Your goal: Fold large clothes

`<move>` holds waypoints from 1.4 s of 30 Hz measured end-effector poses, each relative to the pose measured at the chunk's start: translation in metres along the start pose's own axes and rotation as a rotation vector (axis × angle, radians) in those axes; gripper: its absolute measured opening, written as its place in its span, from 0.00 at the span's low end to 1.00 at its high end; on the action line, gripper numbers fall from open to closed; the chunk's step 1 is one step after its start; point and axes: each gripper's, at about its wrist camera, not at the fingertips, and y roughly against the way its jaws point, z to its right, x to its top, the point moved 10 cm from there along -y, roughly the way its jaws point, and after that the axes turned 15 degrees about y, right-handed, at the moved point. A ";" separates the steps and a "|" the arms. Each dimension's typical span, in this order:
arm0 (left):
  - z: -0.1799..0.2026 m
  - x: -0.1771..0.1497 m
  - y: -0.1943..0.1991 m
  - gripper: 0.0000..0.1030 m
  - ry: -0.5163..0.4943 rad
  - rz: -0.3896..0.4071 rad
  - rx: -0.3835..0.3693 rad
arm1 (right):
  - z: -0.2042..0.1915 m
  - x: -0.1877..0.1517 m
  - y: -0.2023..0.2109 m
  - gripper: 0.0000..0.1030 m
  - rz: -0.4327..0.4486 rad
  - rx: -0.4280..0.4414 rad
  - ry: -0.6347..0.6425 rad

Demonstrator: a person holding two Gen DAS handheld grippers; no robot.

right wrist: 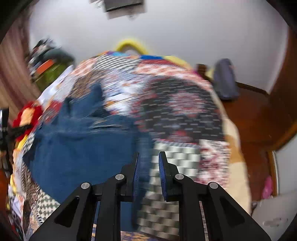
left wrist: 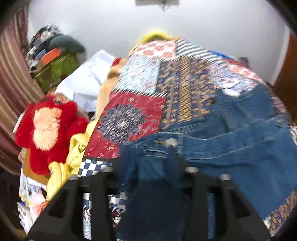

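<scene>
the jeans [left wrist: 232, 133] on the bed [right wrist: 185, 111] look heavy and floppy; grip the waistband. left hand-held gripper [left wrist: 148, 178] clamps denim; right hand-held gripper [right wrist: 148, 157] is open.

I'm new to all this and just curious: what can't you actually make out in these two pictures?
- Left gripper: its fingertips are buried under the jeans, so open or shut is unclear.
- Jeans' lower end: cut off by the left view's bottom edge.
- Quilt pattern: smeared by motion blur in the right view.
- Right gripper: whether a pad touches the jeans' edge is lost in blur.
- Wall box: cropped at the top, blurred.
</scene>
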 end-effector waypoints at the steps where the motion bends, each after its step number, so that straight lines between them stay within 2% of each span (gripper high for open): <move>1: 0.007 -0.001 0.009 0.60 -0.016 0.016 -0.021 | -0.013 0.004 -0.005 0.15 0.002 0.021 0.015; 4: 0.027 -0.012 0.024 0.71 -0.061 0.019 -0.079 | -0.066 0.019 -0.020 0.15 0.014 0.102 0.076; 8: 0.054 -0.041 0.034 0.75 -0.124 0.004 -0.144 | -0.131 0.034 -0.033 0.15 0.025 0.183 0.149; 10: 0.061 -0.053 0.033 0.84 -0.132 -0.002 -0.161 | -0.157 0.039 -0.039 0.15 0.024 0.210 0.186; 15: 0.077 -0.093 0.017 0.84 -0.154 -0.079 -0.218 | -0.213 0.034 -0.054 0.15 -0.002 0.242 0.260; 18: 0.084 -0.109 0.003 0.84 -0.166 -0.100 -0.213 | -0.227 0.026 -0.071 0.15 -0.043 0.211 0.288; 20: 0.086 -0.119 -0.011 0.84 -0.168 -0.131 -0.202 | -0.228 0.014 -0.088 0.15 -0.101 0.149 0.330; 24: 0.084 -0.121 -0.017 0.93 -0.171 -0.101 -0.192 | -0.224 0.007 -0.090 0.18 -0.054 0.146 0.349; 25: 0.083 -0.122 -0.018 0.93 -0.161 -0.104 -0.194 | -0.221 0.006 -0.090 0.30 -0.057 0.143 0.343; 26: 0.081 -0.123 -0.018 0.93 -0.145 -0.115 -0.200 | -0.218 0.006 -0.090 0.51 -0.064 0.128 0.339; 27: 0.080 -0.124 -0.018 0.94 -0.138 -0.122 -0.203 | -0.211 0.006 -0.091 0.60 -0.073 0.087 0.340; 28: 0.077 -0.125 -0.018 0.94 -0.137 -0.127 -0.204 | -0.207 0.006 -0.091 0.64 -0.073 0.064 0.350; 31: 0.068 -0.128 -0.014 0.97 -0.142 -0.121 -0.189 | -0.200 -0.003 -0.086 0.71 -0.081 0.056 0.349; 34: 0.051 -0.131 -0.011 0.97 -0.113 -0.134 -0.174 | -0.185 -0.013 -0.083 0.72 -0.101 -0.001 0.363; 37: 0.035 -0.132 -0.008 0.97 -0.053 -0.161 -0.183 | -0.173 -0.023 -0.074 0.72 -0.099 -0.001 0.344; 40: 0.021 -0.128 -0.006 0.96 -0.046 -0.150 -0.131 | -0.158 -0.030 -0.064 0.72 -0.106 0.009 0.310; 42: 0.011 -0.128 -0.005 0.96 -0.051 -0.140 -0.099 | -0.142 -0.036 -0.057 0.77 -0.119 -0.018 0.273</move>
